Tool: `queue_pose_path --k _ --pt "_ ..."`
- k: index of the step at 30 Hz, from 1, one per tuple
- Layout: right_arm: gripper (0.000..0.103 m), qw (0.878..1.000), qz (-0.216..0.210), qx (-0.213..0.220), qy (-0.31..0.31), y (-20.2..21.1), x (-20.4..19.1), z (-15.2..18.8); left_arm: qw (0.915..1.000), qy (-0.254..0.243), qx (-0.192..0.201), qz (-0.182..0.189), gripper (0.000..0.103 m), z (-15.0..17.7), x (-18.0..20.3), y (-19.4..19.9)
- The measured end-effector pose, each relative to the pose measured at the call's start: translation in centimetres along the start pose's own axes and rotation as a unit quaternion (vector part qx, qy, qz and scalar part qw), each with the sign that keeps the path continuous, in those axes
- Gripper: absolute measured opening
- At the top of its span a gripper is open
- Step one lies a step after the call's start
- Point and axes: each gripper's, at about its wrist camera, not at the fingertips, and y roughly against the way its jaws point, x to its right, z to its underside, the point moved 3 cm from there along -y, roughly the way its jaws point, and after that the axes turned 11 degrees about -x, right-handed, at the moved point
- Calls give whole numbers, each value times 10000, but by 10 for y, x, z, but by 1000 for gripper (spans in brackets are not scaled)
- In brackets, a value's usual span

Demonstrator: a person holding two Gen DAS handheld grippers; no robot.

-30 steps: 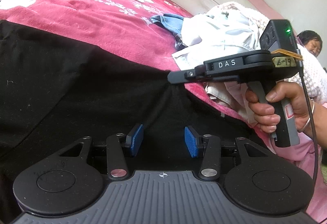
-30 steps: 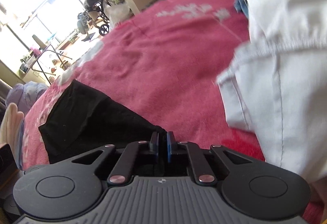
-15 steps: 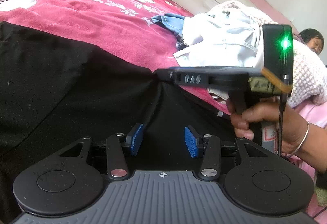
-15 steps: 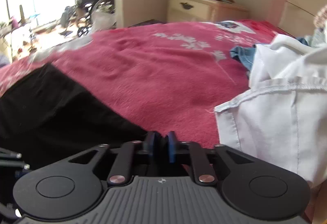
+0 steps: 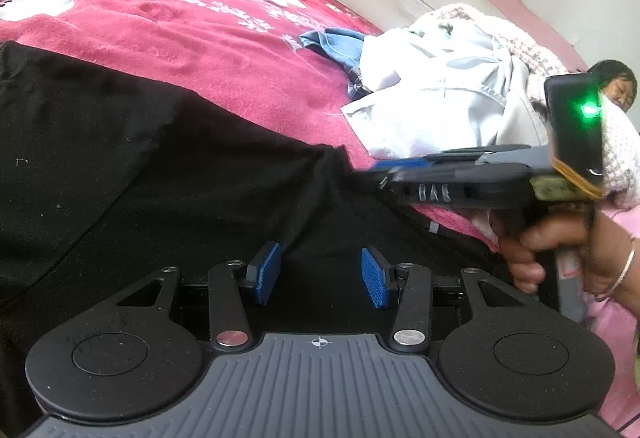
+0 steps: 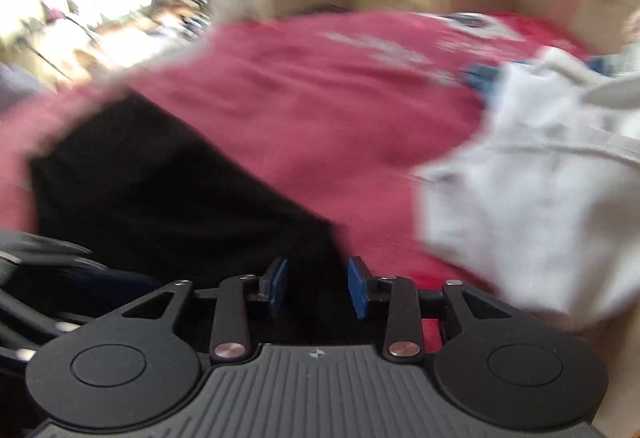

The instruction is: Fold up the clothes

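Two grippers: both over the black garment (image 5: 168,174), neither of yours holding cloth that I can see.
Left gripper (image 5: 320,274): fingers spread wide, blue pads (image 5: 267,272) hovering above dark fabric with nothing between them; you look set to take the near hem.
Right gripper (image 6: 317,285): fingers parted to a middling gap, black cloth running up between the pads; whether the pads touch it, blur hides.
Right hand (image 5: 560,254): seen from the left wrist view, wrapped on the handle, tool tip at a puckered peak of the garment.
Garment position: spread flat across the near edge of the bed (image 5: 224,38), its far border lying on the red blanket.
Why flat: likely laid out so corners can be lifted and brought over.
Pile of clothes (image 5: 436,102): white and blue pieces heaped toward the headboard corner of the bed, just beside the black one, probably waiting their turn.
Step, as I judge: an early fold, no crease made yet.
Risk: the pile's white edge may snag your right tool.
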Motion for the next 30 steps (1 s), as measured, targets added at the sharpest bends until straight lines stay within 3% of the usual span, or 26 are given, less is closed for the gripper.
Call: queue_pose_path --k 3,4,8,11,12,14,16,18,19,22,24,27,28,30 --pt "28 9941 83 333 -1032 20 40 1 10000 5 10 -29 46 -1 1 4" --pt "28 9940 -44 363 -1031 30 45 2 10000 -3 15 -35 46 -1 1 5" --pt "28 9966 -814 -80 -118 64 27 21 10000 -23 21 -64 48 -1 1 9" --pt "28 9897 -1139 -663 554 70 8 49 9999 -24 -2 -103 48 -1 4 9" --pt "25 9883 -1069 -902 607 63 8 58 9999 -35 -8 -118 48 -1 6 9" --pt "24 9922 -419 -1059 503 48 19 70 9999 -91 -2 -141 48 1 11 12" --pt "24 9958 123 -872 -267 44 52 75 9998 -141 -11 -173 48 3 15 15" --pt "26 9906 156 -532 -1249 57 87 80 9996 -201 -19 -215 48 5 19 21" --pt "27 9888 132 -426 -1422 64 95 81 9994 -234 -22 -240 48 5 20 23" --pt "27 9915 -366 -393 -1183 87 91 88 9990 -318 -40 -312 49 8 23 32" --pt "27 9880 -860 -698 -1077 90 83 99 9986 -345 -138 -379 50 10 26 33" --pt "27 9880 264 -997 -1147 83 89 115 9976 -406 -253 -492 50 16 33 36" --pt "27 9844 661 -977 -1307 85 96 120 9974 -447 -264 -508 50 19 35 38" --pt "28 9791 930 -617 -1699 107 110 128 9966 -561 -285 -532 50 25 42 44"
